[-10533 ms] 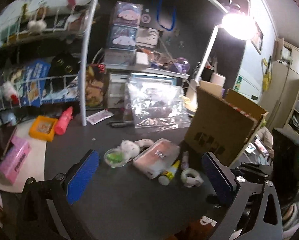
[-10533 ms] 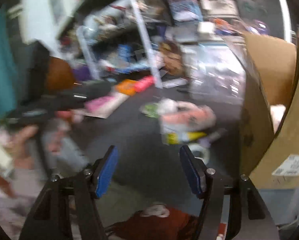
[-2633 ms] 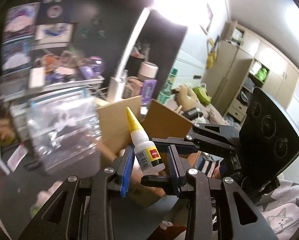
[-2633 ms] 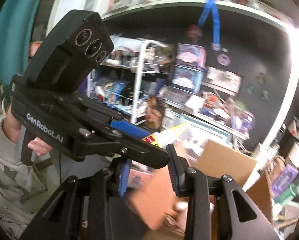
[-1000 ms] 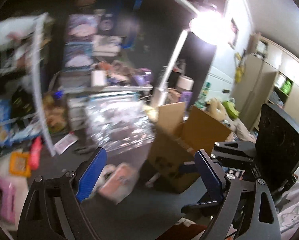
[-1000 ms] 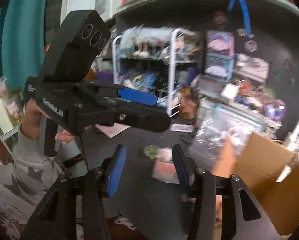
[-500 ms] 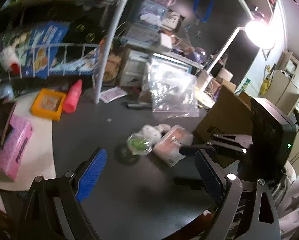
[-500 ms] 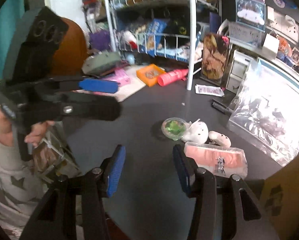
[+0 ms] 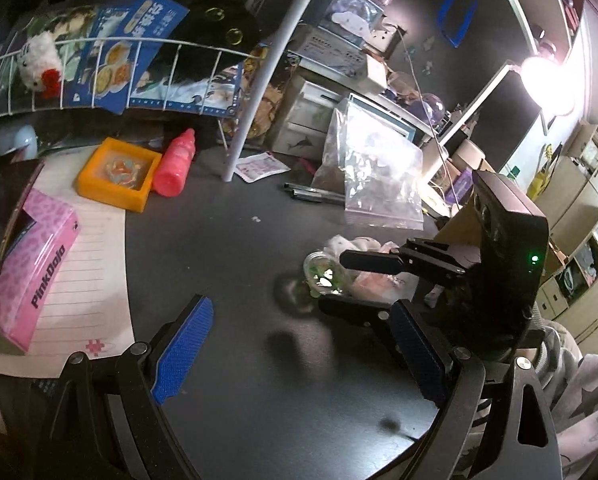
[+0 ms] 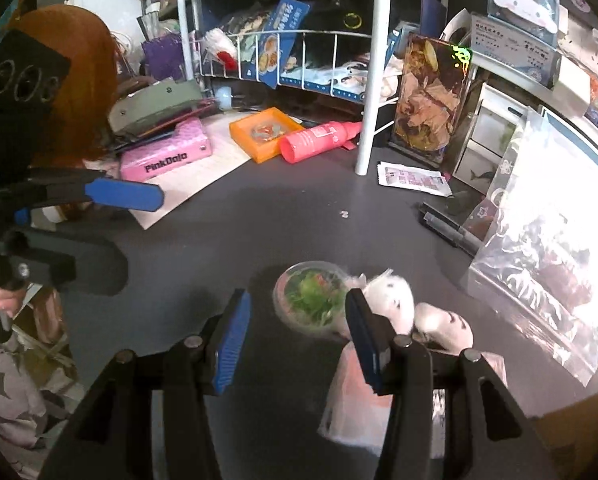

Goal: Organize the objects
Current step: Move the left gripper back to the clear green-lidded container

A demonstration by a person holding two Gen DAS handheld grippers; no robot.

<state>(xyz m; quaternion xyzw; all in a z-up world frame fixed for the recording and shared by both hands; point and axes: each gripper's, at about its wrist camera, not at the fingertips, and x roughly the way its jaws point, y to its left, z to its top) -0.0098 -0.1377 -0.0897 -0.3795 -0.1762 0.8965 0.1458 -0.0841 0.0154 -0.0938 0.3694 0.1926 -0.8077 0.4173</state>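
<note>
Blue-padded left tongs (image 9: 299, 352) spread wide, empty, held back above dark bench (image 9: 227, 248); clear cup of greens (image 9: 325, 276) ahead. Right tongs (image 10: 297, 334) parted too, lined up on cup (image 10: 311, 300) beside white plush (image 10: 391, 300), likely next pick.

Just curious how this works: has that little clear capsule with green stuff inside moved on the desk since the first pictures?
No. The clear capsule lies against the white plush, as before, in front of the orange tray.
</note>
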